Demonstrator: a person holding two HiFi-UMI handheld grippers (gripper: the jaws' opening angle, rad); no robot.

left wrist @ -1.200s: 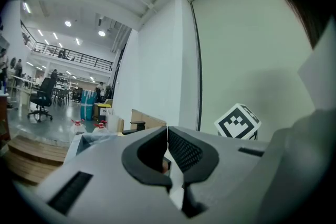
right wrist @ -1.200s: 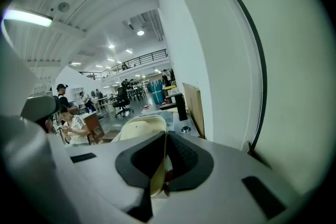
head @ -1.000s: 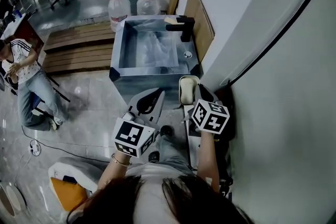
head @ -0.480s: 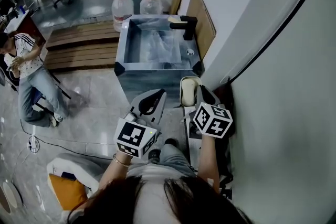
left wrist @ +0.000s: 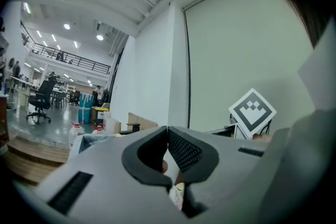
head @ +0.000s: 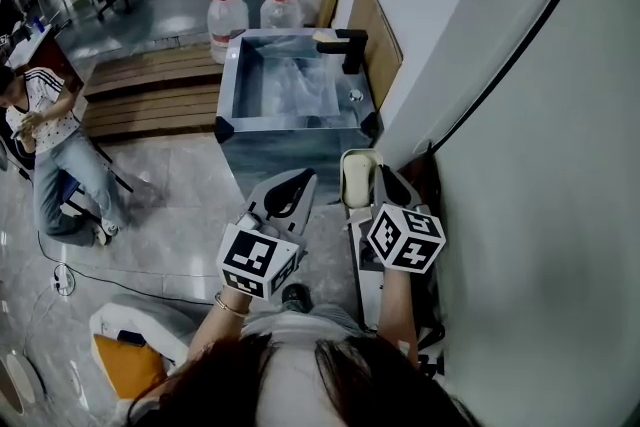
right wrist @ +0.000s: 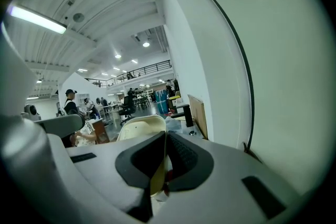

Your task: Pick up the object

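Cream plastic dish was pinched by its rim in the closed jaws of the right gripper. Its long axis ran straight ahead toward the steel sink. I read the left gripper as empty, jaws together, just beside the dish.

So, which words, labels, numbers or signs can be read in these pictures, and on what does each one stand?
No text can be read in any view.
Left cube: black and white square markers only, no letters.
Right cube: the same kind of markers, no letters.
Water bottles: any label print is too small to read.
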